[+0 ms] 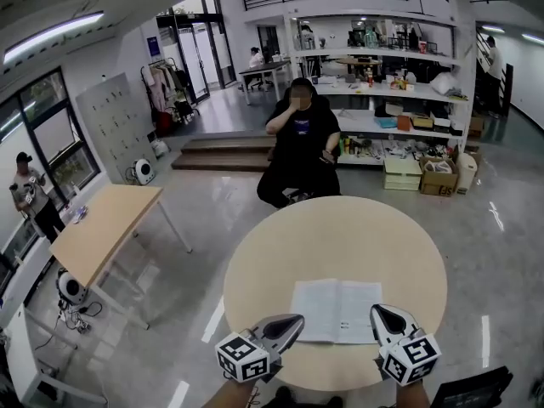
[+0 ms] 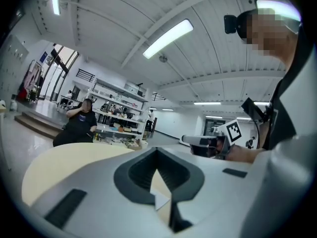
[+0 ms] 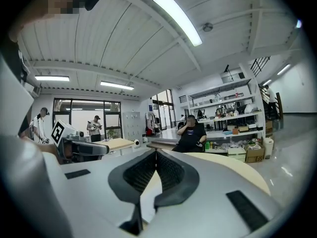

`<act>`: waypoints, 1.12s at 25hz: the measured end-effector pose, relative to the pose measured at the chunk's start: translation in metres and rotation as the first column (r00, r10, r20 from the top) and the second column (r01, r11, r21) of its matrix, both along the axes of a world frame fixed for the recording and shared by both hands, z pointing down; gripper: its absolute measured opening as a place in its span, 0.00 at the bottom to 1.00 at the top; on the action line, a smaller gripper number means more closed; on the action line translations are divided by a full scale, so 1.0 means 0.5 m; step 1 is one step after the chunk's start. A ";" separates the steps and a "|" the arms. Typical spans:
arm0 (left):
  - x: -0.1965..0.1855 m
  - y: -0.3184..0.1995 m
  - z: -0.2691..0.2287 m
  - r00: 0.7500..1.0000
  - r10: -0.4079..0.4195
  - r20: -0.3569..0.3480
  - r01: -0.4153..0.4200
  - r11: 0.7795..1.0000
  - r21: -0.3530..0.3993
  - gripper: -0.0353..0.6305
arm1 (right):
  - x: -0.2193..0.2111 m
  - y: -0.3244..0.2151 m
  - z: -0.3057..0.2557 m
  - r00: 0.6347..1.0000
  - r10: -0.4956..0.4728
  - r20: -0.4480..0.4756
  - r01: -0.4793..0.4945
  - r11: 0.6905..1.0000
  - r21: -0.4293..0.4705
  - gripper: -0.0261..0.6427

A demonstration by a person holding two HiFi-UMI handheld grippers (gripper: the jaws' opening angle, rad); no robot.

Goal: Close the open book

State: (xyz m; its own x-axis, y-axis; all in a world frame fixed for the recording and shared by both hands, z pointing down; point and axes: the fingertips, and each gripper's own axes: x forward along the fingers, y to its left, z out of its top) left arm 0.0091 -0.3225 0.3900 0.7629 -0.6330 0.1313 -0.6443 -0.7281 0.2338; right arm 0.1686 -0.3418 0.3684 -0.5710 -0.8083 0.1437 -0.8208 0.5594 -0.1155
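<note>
An open book (image 1: 336, 311) lies flat with white pages up on the near part of a round beige table (image 1: 280, 253). My left gripper (image 1: 299, 319) is at the book's left edge, near the table's front rim, and its jaws meet at the tips with nothing between them. My right gripper (image 1: 375, 310) is over the book's right edge, also shut and empty. In the left gripper view the jaws (image 2: 157, 150) are closed, with a white corner (image 2: 159, 201) showing through the gap below them. The right gripper view shows its jaws (image 3: 156, 151) closed over the tabletop.
A person in black (image 1: 299, 143) sits just beyond the round table. A rectangular wooden table (image 1: 110, 228) stands to the left, and another person (image 1: 30, 198) stands by the windows. Stocked shelves (image 1: 382, 92) and low steps (image 1: 225, 153) are at the back.
</note>
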 end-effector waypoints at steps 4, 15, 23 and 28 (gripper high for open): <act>-0.037 -0.064 0.000 1.000 0.004 -0.003 -0.004 1.000 -0.010 0.04 | -0.051 -0.069 -0.003 1.000 -0.007 -0.007 0.007 1.000 -0.006 0.04; -0.134 -0.142 0.072 0.999 0.037 -0.028 -0.039 0.996 -0.078 0.03 | -0.186 -0.141 0.094 0.999 -0.007 -0.048 0.002 0.994 -0.105 0.04; -0.145 -0.165 0.185 0.999 0.041 0.024 -0.035 0.978 -0.208 0.04 | -0.237 -0.165 0.263 0.990 -0.023 -0.136 -0.019 0.955 -0.297 0.13; -0.135 -0.164 0.297 0.998 0.009 0.067 0.014 0.939 -0.343 0.03 | -0.262 -0.147 0.391 0.955 -0.173 -0.242 0.060 0.909 -0.413 0.22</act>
State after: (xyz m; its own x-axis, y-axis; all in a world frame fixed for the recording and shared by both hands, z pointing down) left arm -0.0585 -0.4048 0.5383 0.7434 -0.5426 0.3909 -0.6688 -0.6096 0.4257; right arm 0.0377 -0.4151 0.5638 -0.5516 -0.5812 0.5983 -0.7839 0.6063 -0.1338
